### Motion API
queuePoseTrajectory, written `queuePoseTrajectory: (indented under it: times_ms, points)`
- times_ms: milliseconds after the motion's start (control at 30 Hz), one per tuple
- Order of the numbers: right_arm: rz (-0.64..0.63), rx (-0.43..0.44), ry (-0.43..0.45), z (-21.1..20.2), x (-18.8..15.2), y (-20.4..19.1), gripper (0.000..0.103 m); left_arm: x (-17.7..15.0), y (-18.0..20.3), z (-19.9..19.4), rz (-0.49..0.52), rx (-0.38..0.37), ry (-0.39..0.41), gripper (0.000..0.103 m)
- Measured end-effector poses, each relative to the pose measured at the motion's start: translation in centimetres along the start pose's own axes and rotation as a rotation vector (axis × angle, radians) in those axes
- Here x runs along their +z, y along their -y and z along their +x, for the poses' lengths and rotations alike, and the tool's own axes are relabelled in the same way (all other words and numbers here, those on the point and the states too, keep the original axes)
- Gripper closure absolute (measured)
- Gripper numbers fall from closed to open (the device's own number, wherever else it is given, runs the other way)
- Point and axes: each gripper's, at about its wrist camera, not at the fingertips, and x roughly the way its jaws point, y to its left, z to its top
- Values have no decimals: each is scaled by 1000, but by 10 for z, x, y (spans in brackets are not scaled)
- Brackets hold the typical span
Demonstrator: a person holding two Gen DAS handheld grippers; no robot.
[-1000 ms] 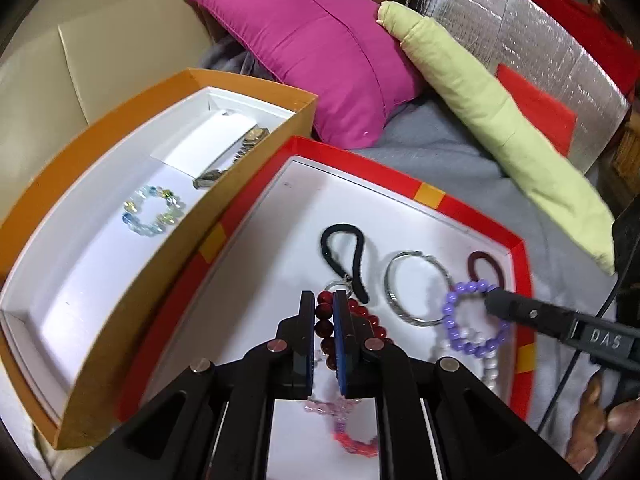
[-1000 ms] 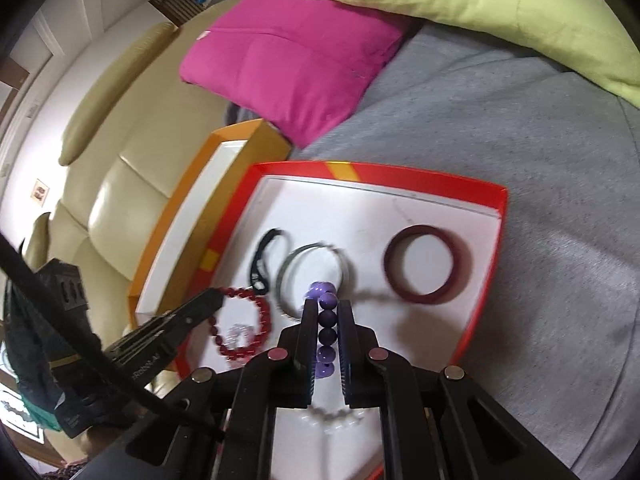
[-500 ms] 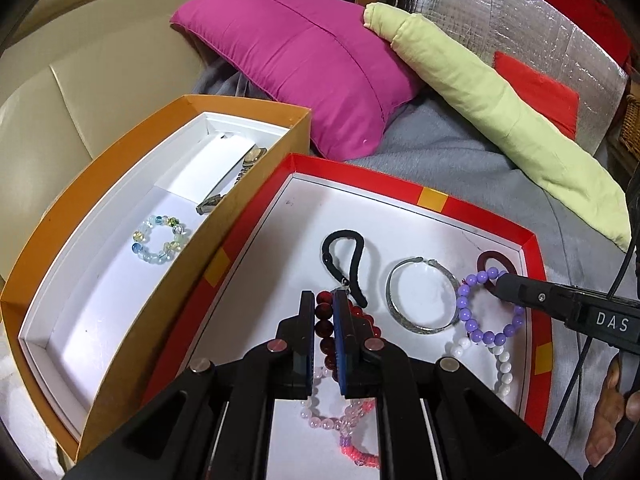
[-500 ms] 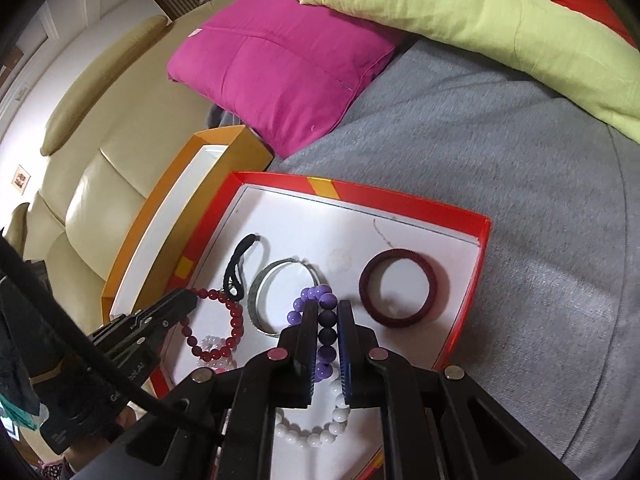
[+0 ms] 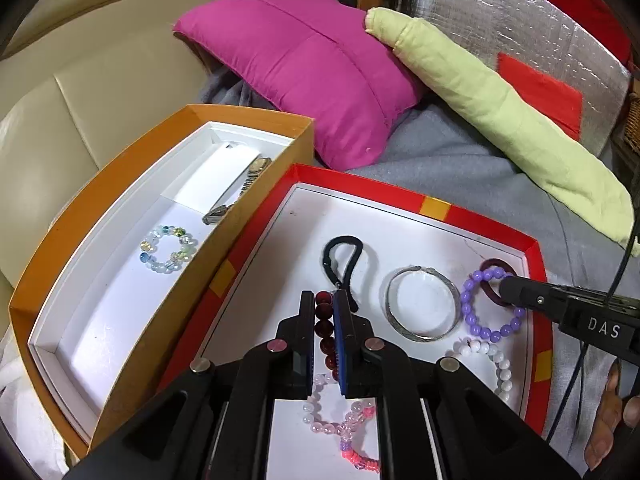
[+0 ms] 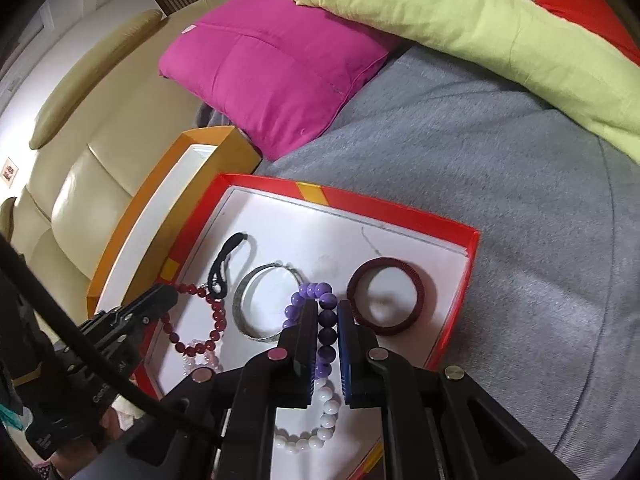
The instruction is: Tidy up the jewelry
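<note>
My left gripper (image 5: 323, 300) is shut on a dark red bead bracelet (image 5: 325, 332) and holds it above the red-rimmed tray (image 5: 400, 196). My right gripper (image 6: 323, 307) is shut on a purple bead bracelet (image 6: 326, 326) above the same tray (image 6: 400, 216). In the tray lie a black cord loop (image 5: 340, 256), a silver bangle (image 5: 420, 304), a maroon bangle (image 6: 384, 296), a white bead bracelet (image 6: 320, 420) and a pink bead bracelet (image 5: 340, 424). The orange box (image 5: 120, 168) at the left holds a clear glass bead bracelet (image 5: 168, 248) and a metal watch (image 5: 236, 196).
A magenta cushion (image 5: 312, 64) and a lime-green bolster (image 5: 500, 120) lie on the grey blanket (image 6: 500, 160) behind the tray. A beige leather sofa (image 5: 80, 80) is at the left. A silver foil panel (image 5: 520, 20) stands at the back.
Both grippers have risen and drawn back from the tray, each still holding its bracelet. The red and purple bracelets have lifted off the tray floor.
</note>
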Motion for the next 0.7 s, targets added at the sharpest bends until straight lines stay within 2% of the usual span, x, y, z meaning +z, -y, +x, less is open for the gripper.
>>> queuePoseTrajectory:
  times_ms: [100,200,300,367,400,433,467,500,533,567,700]
  points:
    - [4,-15,19,-6,1,1,89,2,-6,-3,-46,20,6,94]
    - [-11,-32,40,-17,0,-1,85,2,-8,-12,-44,40,23,92]
    - [-25,-42,60,-30,-3,-4,85,1,-7,-23,-46,43,35,73]
    - [-40,-53,69,-39,-8,-8,84,0,-5,-34,-47,62,58,52]
    - [-49,-57,73,-42,-9,-10,82,-1,-3,-38,-45,70,69,48]
    - [-62,-67,81,-47,-12,-13,74,-1,-1,-43,-40,81,80,45]
    - [-75,-78,89,-53,-16,-16,60,-2,2,-48,-35,87,88,42]
    - [-85,-85,98,-57,-20,-18,51,-4,4,-53,-31,89,92,40]
    - [-94,-87,107,-61,-23,-20,34,-4,5,-56,-28,92,93,35]
    - [-105,-92,116,-65,-26,-23,28,-7,8,-62,-26,99,99,34]
    - [-158,-131,124,-78,-43,-31,20,-18,15,-81,-19,127,118,29]
